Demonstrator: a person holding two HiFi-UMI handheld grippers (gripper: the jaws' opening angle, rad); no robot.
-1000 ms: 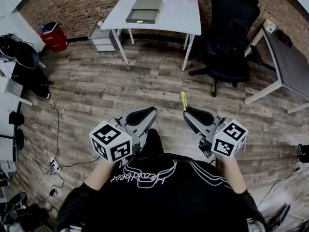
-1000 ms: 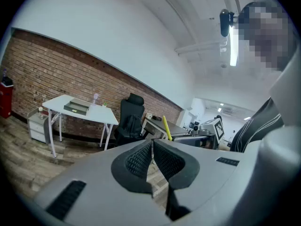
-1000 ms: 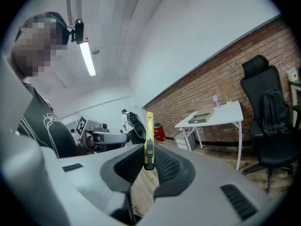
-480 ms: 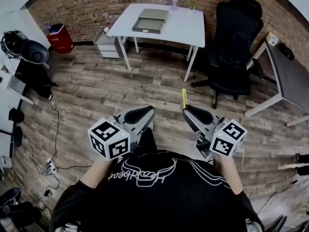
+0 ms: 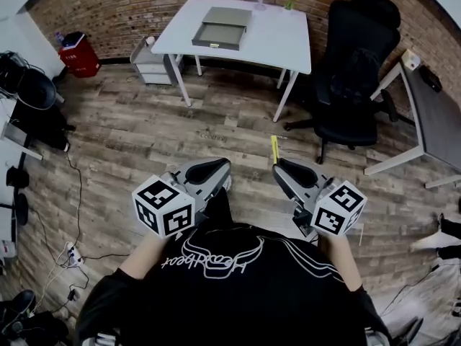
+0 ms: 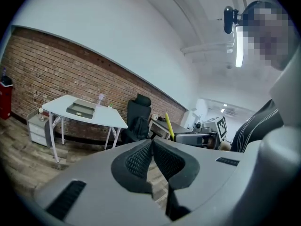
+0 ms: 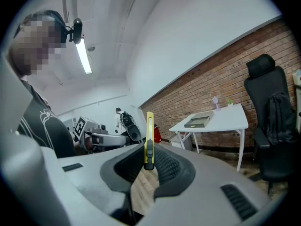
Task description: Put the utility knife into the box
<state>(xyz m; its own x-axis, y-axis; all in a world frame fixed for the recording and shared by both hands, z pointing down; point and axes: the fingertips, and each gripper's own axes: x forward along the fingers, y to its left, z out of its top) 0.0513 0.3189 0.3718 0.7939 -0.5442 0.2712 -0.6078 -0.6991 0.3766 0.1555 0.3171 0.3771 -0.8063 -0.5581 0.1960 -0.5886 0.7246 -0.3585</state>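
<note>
While right tool (image 5: 278,167) clamps the utility knife (image 5: 274,148) and left tool (image 5: 226,169) sits closed, empty: white tabletop (image 5: 282,36) with box (image 5: 222,27), upper centre; plank floor (image 5: 144,128).

Brick wall (image 5: 122,9) at back, wood floor (image 5: 137,128), white table (image 5: 281,38), blk office chair (image 5: 353,71), red bin (image 5: 79,55) left.

The left gripper (image 6: 152,142) is holding its jaws together, with nothing between them. Beyond, a grey box (image 6: 81,108) is sitting on a white table (image 6: 109,119) against a brick wall (image 6: 42,65), with a black chair (image 6: 140,119) standing beside the table. At right, the right gripper (image 6: 178,137) is gripping a yellow knife (image 6: 169,125) that is sticking upward.
</note>
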